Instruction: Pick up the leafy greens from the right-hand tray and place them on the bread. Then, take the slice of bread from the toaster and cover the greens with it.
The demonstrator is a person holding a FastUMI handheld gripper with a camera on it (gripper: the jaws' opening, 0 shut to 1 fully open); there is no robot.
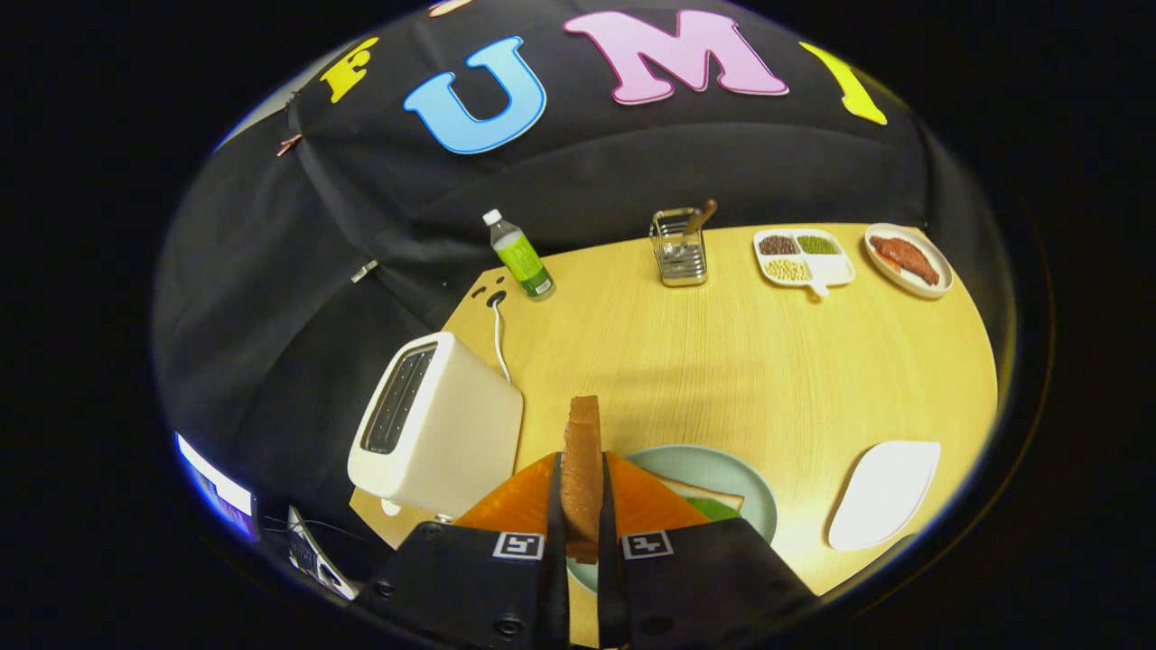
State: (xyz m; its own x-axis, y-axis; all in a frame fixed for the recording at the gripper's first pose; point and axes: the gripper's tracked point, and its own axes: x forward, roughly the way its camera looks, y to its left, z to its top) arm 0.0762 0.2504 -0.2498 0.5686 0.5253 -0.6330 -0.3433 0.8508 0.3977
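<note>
Nearest the camera we find the gripper [581, 506], its two fingers [553, 506] drawn nearly together and clamped on a slice of bread [582, 451]. The slice stands upright on edge between the fingers, one finger pressing on each flat face, and its crusted top rises above the fingertips.

Just beyond and below the fingers we see a pale green plate [722, 474] on the wooden table [741, 361]. On the plate lies a second slice [709, 495] with greens [718, 510] on top of it; the fingers hide most of both. The held slice is above the plate's near left part and does not touch the slice on it.

To the left of the fingers stands a white toaster [442, 424], slots facing up. We cannot tell whether anything remains in the slots. A white cord [498, 338] runs from behind the toaster toward the table's far left corner, near a bottle [519, 257] with a green label and white cap.

To the right of the plate, apart from it, lies a white tray [885, 492].

Along the far edge of the table we see three items, well apart from the gripper: a metal holder [679, 253] with a wooden-handled utensil in it, a white divided dish [804, 257] with dark, green and pale contents in separate compartments, and a white dish [908, 260] with reddish-brown pieces.
</note>
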